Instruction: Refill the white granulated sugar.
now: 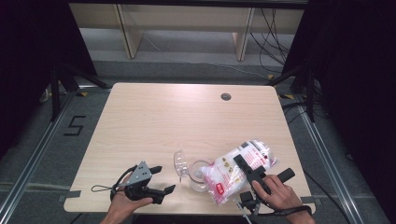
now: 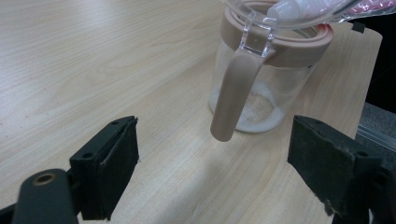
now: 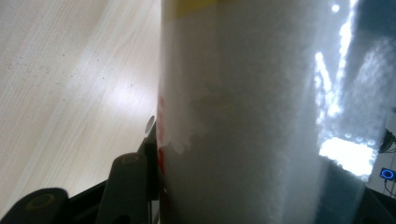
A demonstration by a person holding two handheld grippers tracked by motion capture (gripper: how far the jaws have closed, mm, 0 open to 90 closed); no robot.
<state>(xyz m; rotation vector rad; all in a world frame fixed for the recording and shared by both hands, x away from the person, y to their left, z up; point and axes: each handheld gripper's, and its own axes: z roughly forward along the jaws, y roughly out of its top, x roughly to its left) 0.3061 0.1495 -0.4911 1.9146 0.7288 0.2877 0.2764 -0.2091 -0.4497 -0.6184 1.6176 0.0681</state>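
Observation:
A clear jar point(image 1: 200, 176) with a beige collar and handle point(image 2: 233, 93) stands near the table's front edge, its clear lid point(image 1: 180, 163) flipped open to the left. A thin layer of white granules lies in the jar point(image 2: 261, 100). A plastic bag of white granules point(image 1: 236, 171) with red print leans over the jar's mouth from the right. My right gripper point(image 1: 243, 166) is shut on the bag point(image 3: 243, 116), one jaw lying across its top. My left gripper point(image 1: 163, 179) is open to the left of the jar; in its own view the gripper point(image 2: 219, 168) faces the handle, touching nothing.
The wooden table point(image 1: 154, 116) stretches bare behind the jar, with a round cable hole point(image 1: 226, 96) at the back right. The front edge runs just below both hands. Black curtains hang at both sides, and cables point(image 1: 275, 32) lie on the floor beyond.

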